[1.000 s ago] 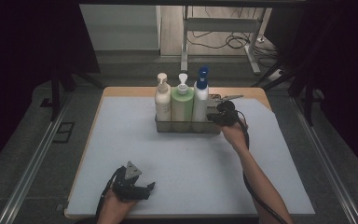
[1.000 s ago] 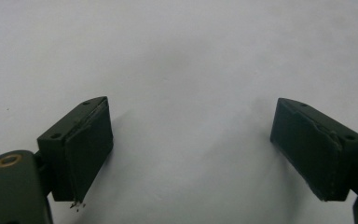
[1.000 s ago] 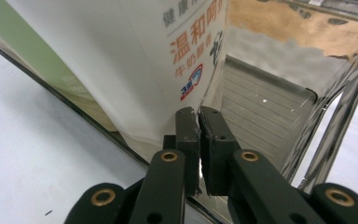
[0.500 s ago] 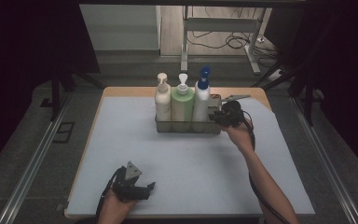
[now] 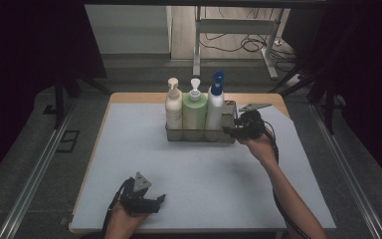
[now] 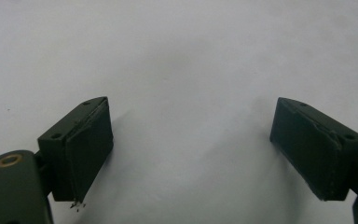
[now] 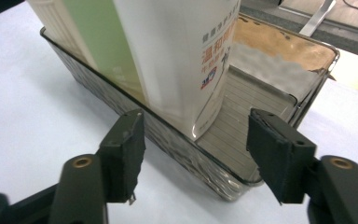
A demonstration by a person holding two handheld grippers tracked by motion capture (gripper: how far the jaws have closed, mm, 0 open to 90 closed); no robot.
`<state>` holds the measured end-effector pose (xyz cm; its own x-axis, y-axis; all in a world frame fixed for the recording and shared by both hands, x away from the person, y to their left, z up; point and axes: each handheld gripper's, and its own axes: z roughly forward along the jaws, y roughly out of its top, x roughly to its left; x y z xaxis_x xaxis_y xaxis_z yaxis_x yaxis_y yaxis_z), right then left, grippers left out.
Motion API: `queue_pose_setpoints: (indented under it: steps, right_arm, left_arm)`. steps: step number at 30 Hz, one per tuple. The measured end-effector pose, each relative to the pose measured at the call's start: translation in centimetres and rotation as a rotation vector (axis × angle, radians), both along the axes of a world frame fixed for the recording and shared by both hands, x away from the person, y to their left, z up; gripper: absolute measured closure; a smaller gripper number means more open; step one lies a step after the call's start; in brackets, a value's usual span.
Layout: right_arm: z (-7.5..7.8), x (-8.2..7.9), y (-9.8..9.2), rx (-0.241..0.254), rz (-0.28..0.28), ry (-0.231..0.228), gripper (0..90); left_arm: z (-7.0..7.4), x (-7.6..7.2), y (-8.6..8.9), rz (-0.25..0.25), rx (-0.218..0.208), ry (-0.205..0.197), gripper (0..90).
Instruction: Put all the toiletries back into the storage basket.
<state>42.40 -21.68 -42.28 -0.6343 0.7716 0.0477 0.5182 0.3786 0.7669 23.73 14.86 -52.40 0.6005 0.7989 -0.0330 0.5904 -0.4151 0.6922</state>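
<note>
- The white bottle (image 7: pixel 177 51) carries a label with orange-red Chinese characters, "温和" legible among them.
- Above these runs a line of smaller characters, too small to read.

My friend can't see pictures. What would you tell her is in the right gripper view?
The right gripper has just been opening, and its two black jaws stand apart with nothing pressed between them, at the near end of a clear tray. Standing in the tray are a white bottle with orange writing, a green bottle behind it, and a cream bottle farthest back.
</note>
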Motion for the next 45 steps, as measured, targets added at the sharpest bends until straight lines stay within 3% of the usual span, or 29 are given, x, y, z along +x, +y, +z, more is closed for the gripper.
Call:
queue_pose_setpoints:
  steps: [5, 26, 32, 45]
  right_arm:
    - [0.1, -0.8, -0.5, -0.017, 0.015, -0.014, 25.8]
    - [0.2, -6.5, -2.5, -0.086, 0.111, -0.037, 12.8]
    - [-1.1, -7.9, -3.1, -0.093, 0.111, -0.027, 9.1]
    - [-5.6, -10.4, -4.6, -0.101, 0.083, 0.018, 0.0]
  left_arm:
    - [0.0, 0.0, 0.0, 0.0, -0.001, 0.0, 13.0]
    - [0.0, 0.0, 0.0, 0.0, -0.001, 0.001, 13.0]
    - [0.0, 0.0, 0.0, 0.001, -0.001, 0.001, 13.0]
    - [0.0, 0.0, 0.0, 0.001, -0.001, 0.0, 13.0]
